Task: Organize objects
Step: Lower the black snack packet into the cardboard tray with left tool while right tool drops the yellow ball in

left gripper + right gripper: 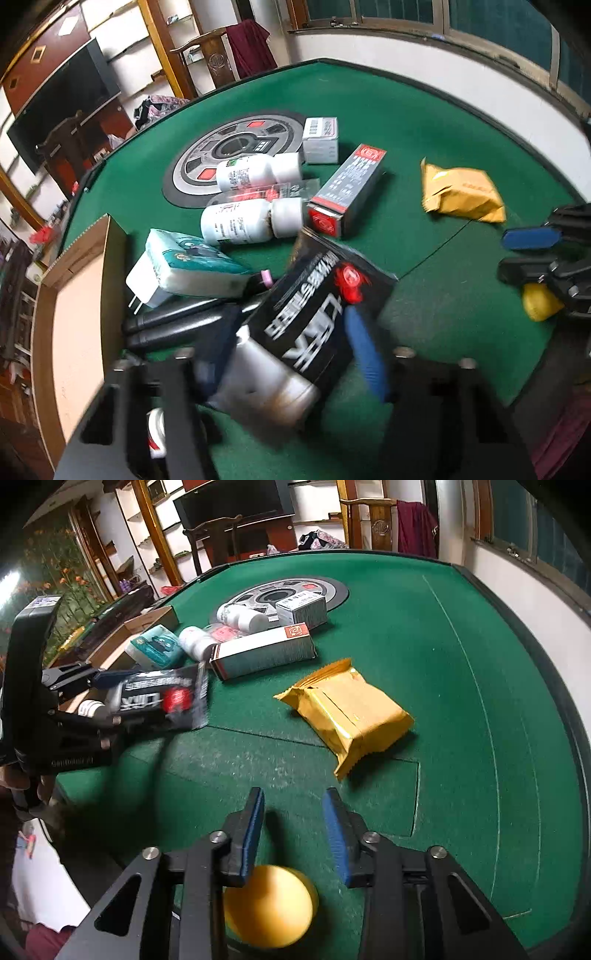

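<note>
My left gripper (pixel 291 332) is shut on a black foil packet (pixel 321 302) with white lettering and a red logo, held tilted above the green table (pixel 424 122). The right wrist view shows that packet (pixel 162 698) in the left gripper (pixel 122 699) at the left. My right gripper (pixel 295 819) hangs open over bare felt, nothing between its blue pads (pixel 336 830). A yellow ball (pixel 269 904) lies under its base, also visible as the ball (pixel 541 301) beneath the right gripper (pixel 517 253). A gold packet (pixel 351 712) lies just ahead.
A cardboard box (pixel 77 314) stands at the table's left edge. Beside it lie a teal tissue pack (pixel 192 266), a white plug (pixel 144 284) and dark cylinders (pixel 173 325). Two white bottles (pixel 255 171), a long red-ended carton (pixel 347 192) and a small grey box (pixel 320 140) sit near the round centre panel (pixel 207 173).
</note>
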